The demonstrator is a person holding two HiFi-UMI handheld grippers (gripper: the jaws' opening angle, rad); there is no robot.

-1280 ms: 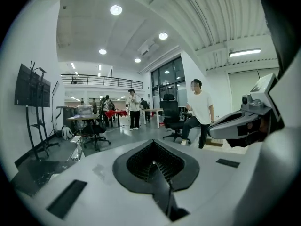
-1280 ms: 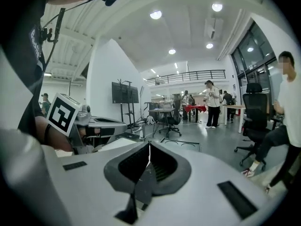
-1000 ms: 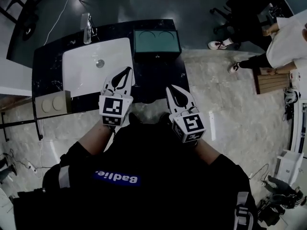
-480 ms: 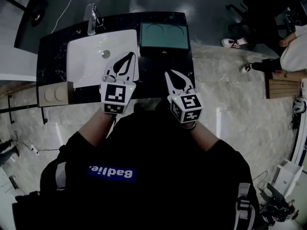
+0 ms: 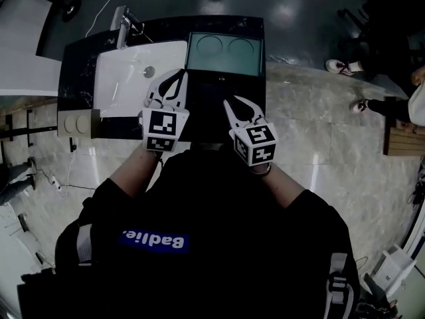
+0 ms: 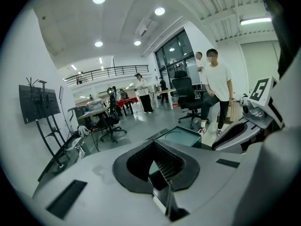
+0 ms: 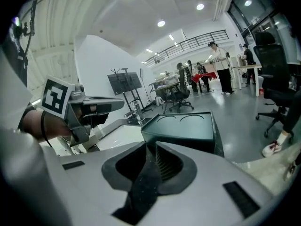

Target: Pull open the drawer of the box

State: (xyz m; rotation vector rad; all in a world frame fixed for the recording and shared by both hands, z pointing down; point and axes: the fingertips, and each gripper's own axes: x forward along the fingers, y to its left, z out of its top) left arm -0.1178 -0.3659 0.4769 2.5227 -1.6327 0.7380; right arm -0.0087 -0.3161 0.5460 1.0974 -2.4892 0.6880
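At the far left of the head view, a beige panel [image 5: 78, 123] with two round discs hangs off the end of the dark counter [image 5: 76, 85]. Next comes the white sink [image 5: 129, 82], its faucet [image 5: 123, 26] on the far rim.

Your left gripper [image 5: 178, 76] reaches over the sink's right edge. Its jaws are closed tip to tip and hold nothing, as its own view confirms. Its marker cube [image 5: 163, 129] sits at your wrist.

To the right of the sink stands the green box [image 5: 224, 53], at the counter's far right corner. Its top shows two round recesses. A small knob [image 5: 221, 80] marks the drawer front, which faces you. The drawer lies flush with the box, not yet pulled out.

Your right gripper [image 5: 231, 100] points at that front from the near side. It is close to the box but apart from it. Its jaws have just been opening and stand a narrow slit apart, with nothing between them.

At the far right, a bystander's shoes [image 5: 342, 65] rest on the pale floor.
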